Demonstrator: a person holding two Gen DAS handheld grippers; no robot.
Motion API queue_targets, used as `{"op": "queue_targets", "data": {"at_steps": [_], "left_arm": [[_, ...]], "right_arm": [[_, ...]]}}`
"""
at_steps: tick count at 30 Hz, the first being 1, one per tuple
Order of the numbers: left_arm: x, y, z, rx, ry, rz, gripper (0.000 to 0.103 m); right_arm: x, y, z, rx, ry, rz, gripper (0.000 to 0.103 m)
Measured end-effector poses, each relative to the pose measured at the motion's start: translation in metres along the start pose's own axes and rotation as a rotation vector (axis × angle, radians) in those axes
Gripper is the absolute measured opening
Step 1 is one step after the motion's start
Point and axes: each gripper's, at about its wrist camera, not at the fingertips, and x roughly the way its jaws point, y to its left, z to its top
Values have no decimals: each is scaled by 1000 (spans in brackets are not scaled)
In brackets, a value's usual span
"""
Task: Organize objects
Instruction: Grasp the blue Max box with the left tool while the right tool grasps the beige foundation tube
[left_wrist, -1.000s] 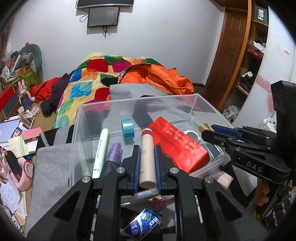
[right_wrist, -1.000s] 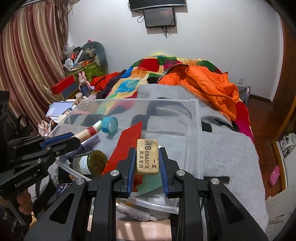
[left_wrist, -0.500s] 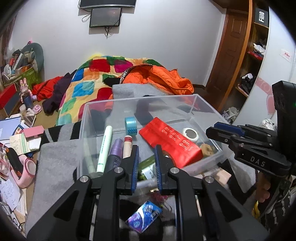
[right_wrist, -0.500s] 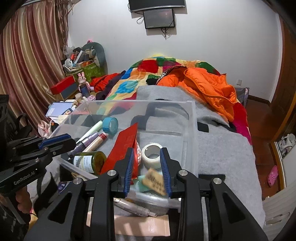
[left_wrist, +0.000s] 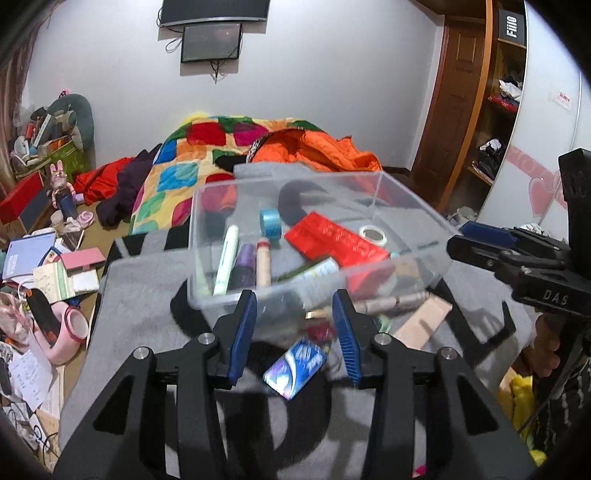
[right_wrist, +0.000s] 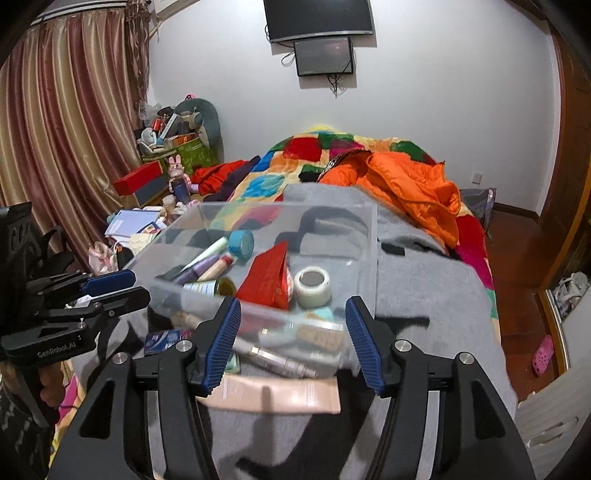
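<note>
A clear plastic box stands on a grey blanket and holds a beige tube, a red pouch, a white tape roll, a blue tape roll and a green jar. My left gripper hovers at the box's near wall, its jaws opening with nothing between them. A blue gum packet lies below it. My right gripper is at the same wall further right, its jaws also opening and empty. A blurred tan eraser shows through the wall.
Loose on the blanket in front of the box lie a flat beige carton and a slim tube. A patchwork quilt and an orange jacket lie beyond. Clutter covers the floor at left.
The left gripper let go of the beige tube and the right let go of the eraser; both things now lie in the box. Both grippers drew back and their jaws widened.
</note>
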Motion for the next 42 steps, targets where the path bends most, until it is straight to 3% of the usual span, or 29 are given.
{"op": "queue_targets", "data": {"at_steps": [5, 9, 11, 17, 24, 34, 38, 42], "left_arm": [[14, 6, -21, 1, 80, 0, 43], [32, 9, -34, -23, 162, -74, 43], [39, 8, -36, -13, 173, -60, 43], [44, 2, -37, 9, 154, -69, 42], [35, 3, -44, 25, 133, -40, 27], [4, 9, -62, 54, 136, -46, 27], [0, 1, -71, 108, 137, -22, 27], [6, 1, -64, 77, 137, -24, 27]], "right_arm": [[3, 3, -19, 8, 57, 46, 70], [14, 14, -38, -45, 116, 74, 70], [20, 20, -46, -81, 152, 87, 70], [32, 25, -52, -130, 202, 157, 70], [51, 32, -40, -201, 258, 242, 77], [47, 33, -52, -241, 313, 298, 78], [39, 42, -59, -314, 320, 257, 77], [42, 50, -52, -357, 283, 217, 77]]}}
